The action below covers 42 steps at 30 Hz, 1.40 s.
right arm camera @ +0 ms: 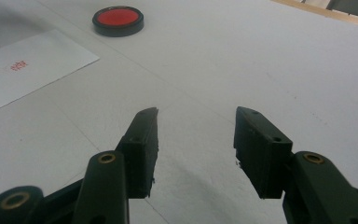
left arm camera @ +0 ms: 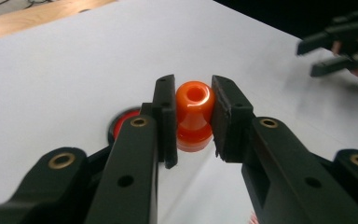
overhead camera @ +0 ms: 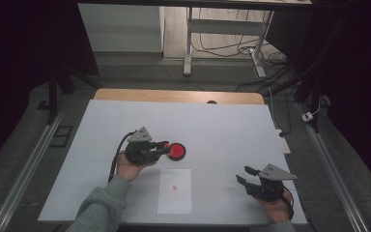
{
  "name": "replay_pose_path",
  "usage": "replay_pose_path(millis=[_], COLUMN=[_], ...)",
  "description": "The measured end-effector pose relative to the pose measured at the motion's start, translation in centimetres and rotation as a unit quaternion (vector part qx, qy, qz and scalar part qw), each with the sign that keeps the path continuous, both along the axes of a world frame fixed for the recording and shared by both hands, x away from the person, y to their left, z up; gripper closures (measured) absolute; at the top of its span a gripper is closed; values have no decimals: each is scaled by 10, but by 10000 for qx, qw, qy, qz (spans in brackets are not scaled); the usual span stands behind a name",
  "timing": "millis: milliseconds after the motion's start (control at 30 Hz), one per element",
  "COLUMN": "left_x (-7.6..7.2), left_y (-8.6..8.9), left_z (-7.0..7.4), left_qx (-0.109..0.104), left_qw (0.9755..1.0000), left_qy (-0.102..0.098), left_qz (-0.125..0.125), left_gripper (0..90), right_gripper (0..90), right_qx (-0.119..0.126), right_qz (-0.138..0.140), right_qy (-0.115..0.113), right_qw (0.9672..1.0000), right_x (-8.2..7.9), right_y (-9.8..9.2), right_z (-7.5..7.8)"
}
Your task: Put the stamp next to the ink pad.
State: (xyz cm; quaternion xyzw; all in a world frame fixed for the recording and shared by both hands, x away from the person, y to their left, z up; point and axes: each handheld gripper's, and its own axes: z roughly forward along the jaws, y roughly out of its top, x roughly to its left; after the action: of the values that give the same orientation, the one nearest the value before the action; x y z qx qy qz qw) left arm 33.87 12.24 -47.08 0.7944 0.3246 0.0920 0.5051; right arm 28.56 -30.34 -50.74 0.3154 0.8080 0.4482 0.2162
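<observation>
In the high view the left gripper (overhead camera: 160,146) sat near the middle of the white table (overhead camera: 222,130), its jaws clamped on an orange stamp (overhead camera: 164,144) just beside the red ink pad (overhead camera: 177,151); a sheet of paper (overhead camera: 175,191) lay near the front edge, between the two hands; the right gripper (overhead camera: 244,174) hovered near the front right corner with its jaws parted and nothing between them; broad bare surface lay beyond the pad up to the wooden far edge.

In the left gripper view both pads pressed the stamp (left arm camera: 194,114); the ink pad (left arm camera: 123,123) showed past the left jaw; the right gripper (left arm camera: 342,51) stood well apart.

In the right gripper view open tabletop stretched ahead; the ink pad (right arm camera: 118,20) and paper (right arm camera: 28,67) lay far off.
</observation>
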Motion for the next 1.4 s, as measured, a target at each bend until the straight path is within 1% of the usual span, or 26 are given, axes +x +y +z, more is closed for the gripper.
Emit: replay_pose_path(millis=[100, 167, 300, 367, 433, 500, 567, 700, 767, 867, 933, 1033, 1067, 1133, 1333, 1367, 1400], left_x=[13, 19, 21, 21, 22, 25, 28, 31, 30, 29, 28, 27, 27, 26, 24, 24, 23], left_y=[-4, -6, -4, 0, 4, 9, 13, 15, 15, 15, 15, 13, 13, 14, 14, 13, 13], left_z=[-1, -2, -4, -5, -8, -14, -23, -38, -44, -49, -52, -57, -59, -60, -60, -60, -59], left_qx=[69, 100, 144, 292, 367, 493, 591, 795, 842, 951, 981, 1119, 1145, 1058, 1127, 1115, 1076], left_qw=[9999, 9998, 9997, 9993, 9988, 9978, 9966, 9945, 9937, 9926, 9922, 9905, 9901, 9909, 9905, 9908, 9915], left_qy=[48, 94, 106, 82, 124, 183, 303, 434, 510, 540, 561, 597, 620, 631, 590, 560, 495], left_qz=[112, 136, 158, 219, 305, 407, 487, 533, 532, 521, 529, 529, 525, 547, 529, 524, 543], left_gripper=[727, 727, 726, 726, 726, 727, 726, 726, 726, 726, 726, 726, 725, 724, 712, 690, 637], right_gripper=[491, 491, 491, 491, 491, 491, 491, 491, 491, 491, 491, 490, 490, 491, 488, 488, 488], right_qx=[-1, 9, 17, 36, 17, 2, 13, 3, 33, 30, 39, 38, 33, 33, 32, 29, 23], right_qz=[-19, -31, -41, -43, -50, -58, -48, -70, -64, -83, -73, -65, -61, -63, -81, -81, -86], right_qy=[28, 35, 41, 53, 53, 44, 36, 48, 45, 41, 38, 39, 38, 37, 50, 48, 48], right_qw=[10000, 10000, 10000, 10000, 10000, 10000, 10000, 10000, 10000, 10000, 10000, 10000, 10000, 10000, 9999, 10000, 9999], right_x=[1, 1, 1, 1, 1, 1, 1, 1, 2, 2, 2, 2, 2, 2, 2, 2, 2], right_y=[0, -1, -2, -2, -1, -1, 0, -1, -1, -2, -2, -2, -2, -2, -2, -2, -2], right_z=[-1, -1, -1, -2, -2, -1, -1, -2, -2, -2, -2, -2, -2, -2, -2, -2, -2])
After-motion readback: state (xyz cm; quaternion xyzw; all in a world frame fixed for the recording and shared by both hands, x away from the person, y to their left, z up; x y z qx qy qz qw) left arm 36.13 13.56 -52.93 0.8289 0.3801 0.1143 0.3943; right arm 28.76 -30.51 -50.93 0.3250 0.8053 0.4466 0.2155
